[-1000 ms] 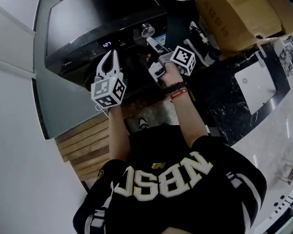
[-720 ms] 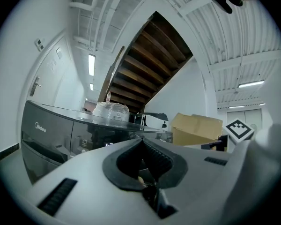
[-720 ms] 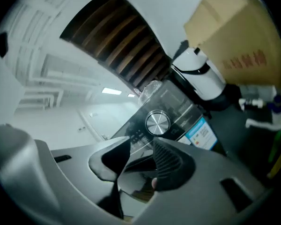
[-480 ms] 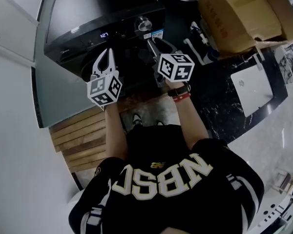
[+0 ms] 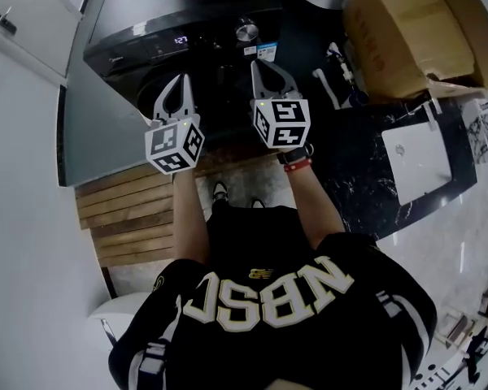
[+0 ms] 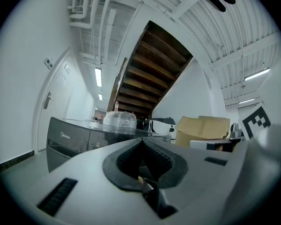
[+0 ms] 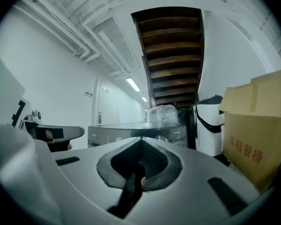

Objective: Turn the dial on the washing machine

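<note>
**Both grippers shut and clear of the dial**

The washing machine stands at the top of the head view, dark, with a lit display on its front panel. Its dial is the silver knob on that panel, to the right of the display.

The right gripper is held in front of the machine, below the dial and apart from it. Its jaws have just been closing and now meet, with nothing between them. In its own view the right gripper points level at the machine's panel.

The left gripper is level with it, farther left, in front of the round door. Its jaws are also together and hold nothing.

A cardboard box stands to the right of the machine.
</note>
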